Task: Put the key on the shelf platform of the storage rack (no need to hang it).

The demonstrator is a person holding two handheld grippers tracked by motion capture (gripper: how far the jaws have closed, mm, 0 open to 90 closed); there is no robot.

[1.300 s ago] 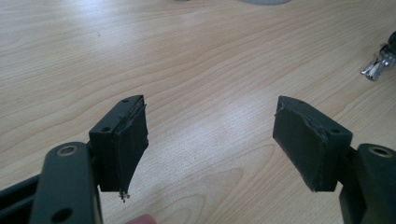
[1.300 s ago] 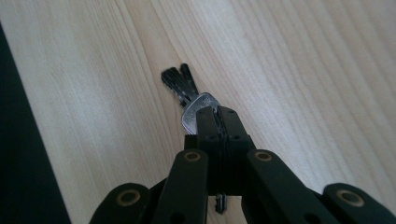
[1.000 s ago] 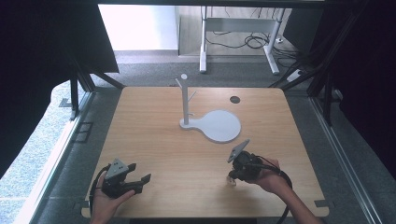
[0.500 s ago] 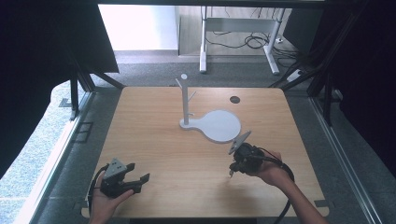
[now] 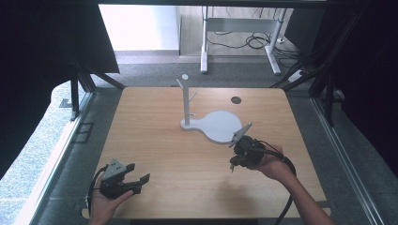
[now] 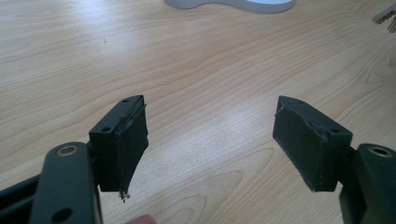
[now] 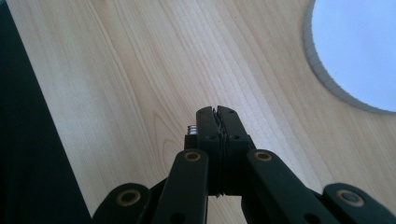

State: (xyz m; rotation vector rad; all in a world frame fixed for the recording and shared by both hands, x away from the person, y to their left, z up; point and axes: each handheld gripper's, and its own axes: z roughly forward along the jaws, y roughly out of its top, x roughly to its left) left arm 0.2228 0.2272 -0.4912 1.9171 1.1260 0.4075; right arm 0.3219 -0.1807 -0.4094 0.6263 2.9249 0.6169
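Note:
My right gripper point(image 5: 234, 161) is held above the table's right half, just in front of the white stand's round base point(image 5: 218, 125). Its jaws are shut on a small metal item point(image 7: 191, 129) that looks like a key ring. A little piece of the item dangles below the gripper point(image 5: 231, 168) and shows as pale keys point(image 6: 386, 17) in the left gripper view. The right gripper point(image 7: 217, 112) points down at the wood beside the base point(image 7: 359, 51). My left gripper point(image 5: 141, 180) rests near the front left corner. This left gripper point(image 6: 210, 105) is open with only bare wood between its pads.
The stand's thin post point(image 5: 186, 101) with short pegs rises at the table's middle back. A dark round hole point(image 5: 236, 100) lies in the wooden table point(image 5: 155, 140) at the back right. Dark frame bars flank the table, and cables trail from both grippers.
The right gripper has lifted and drifted a little farther back toward the stand's base, still shut on the small metal item. The left gripper has stayed where it was.

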